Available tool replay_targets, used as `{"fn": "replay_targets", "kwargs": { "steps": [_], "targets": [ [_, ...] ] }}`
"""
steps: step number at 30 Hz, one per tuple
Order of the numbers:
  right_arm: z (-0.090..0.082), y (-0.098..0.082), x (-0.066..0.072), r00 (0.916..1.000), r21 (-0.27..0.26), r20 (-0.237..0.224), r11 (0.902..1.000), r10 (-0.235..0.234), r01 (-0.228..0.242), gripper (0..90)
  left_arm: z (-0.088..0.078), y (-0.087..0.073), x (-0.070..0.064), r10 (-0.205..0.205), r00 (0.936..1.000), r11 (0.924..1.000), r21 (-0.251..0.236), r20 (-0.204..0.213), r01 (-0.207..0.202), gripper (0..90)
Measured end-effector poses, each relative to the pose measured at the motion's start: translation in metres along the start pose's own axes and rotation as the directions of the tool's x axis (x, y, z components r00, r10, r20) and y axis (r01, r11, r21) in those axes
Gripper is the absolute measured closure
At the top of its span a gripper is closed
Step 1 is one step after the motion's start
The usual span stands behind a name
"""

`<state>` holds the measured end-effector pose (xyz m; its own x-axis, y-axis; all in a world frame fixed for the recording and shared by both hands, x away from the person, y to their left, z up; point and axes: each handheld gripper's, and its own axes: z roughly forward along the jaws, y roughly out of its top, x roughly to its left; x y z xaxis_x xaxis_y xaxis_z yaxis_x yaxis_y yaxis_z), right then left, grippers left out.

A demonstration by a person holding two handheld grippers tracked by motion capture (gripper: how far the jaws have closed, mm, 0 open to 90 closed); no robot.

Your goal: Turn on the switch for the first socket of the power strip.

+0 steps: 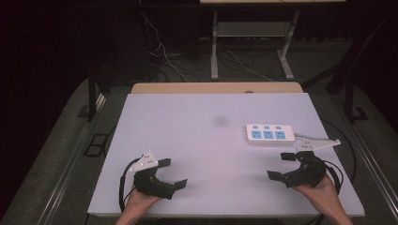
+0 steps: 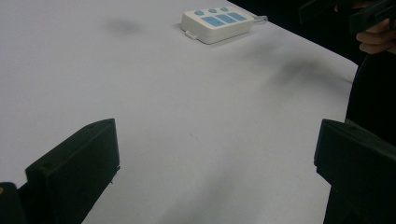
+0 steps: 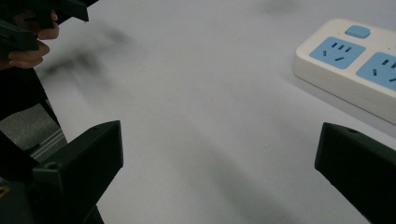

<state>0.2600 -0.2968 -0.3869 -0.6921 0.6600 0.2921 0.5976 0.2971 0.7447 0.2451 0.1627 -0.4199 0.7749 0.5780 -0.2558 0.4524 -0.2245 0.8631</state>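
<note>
- Power strip (image 1: 270, 134) lies on the bench (image 1: 187, 140) at 1 o'clock; looks rigid, light, slippery; grip across its long sides.
- Left gripper (image 1: 172, 172) and right gripper (image 1: 280, 165): fingers wide apart, empty.

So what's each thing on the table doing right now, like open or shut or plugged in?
White plastic power strip with blue sockets: lying flat on the table, sockets facing up, nothing plugged in.
Left black gripper: open, holding nothing, near the table's front edge.
Right black gripper: open, holding nothing, just in front of the power strip.
</note>
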Motion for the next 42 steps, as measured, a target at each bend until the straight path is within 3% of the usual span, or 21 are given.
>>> {"fn": "replay_targets", "kwargs": {
  "steps": [22,42],
  "targets": [
    [-0.012,0.03,-0.011,0.9992,0.039,0.003,0.9985,-0.039,0.038,0.7,0.001,0.0,0.0,0.0,0.9999,0.9999,0.014,-0.011,0.0,0.0],
    [-0.022,0.051,-0.031,0.9971,0.086,0.046,0.9948,-0.06,0.056,0.7,0.0,0.0,0.0,-0.002,1.0,0.9999,0.011,-0.003,0.002,0.0]
  ]
}}
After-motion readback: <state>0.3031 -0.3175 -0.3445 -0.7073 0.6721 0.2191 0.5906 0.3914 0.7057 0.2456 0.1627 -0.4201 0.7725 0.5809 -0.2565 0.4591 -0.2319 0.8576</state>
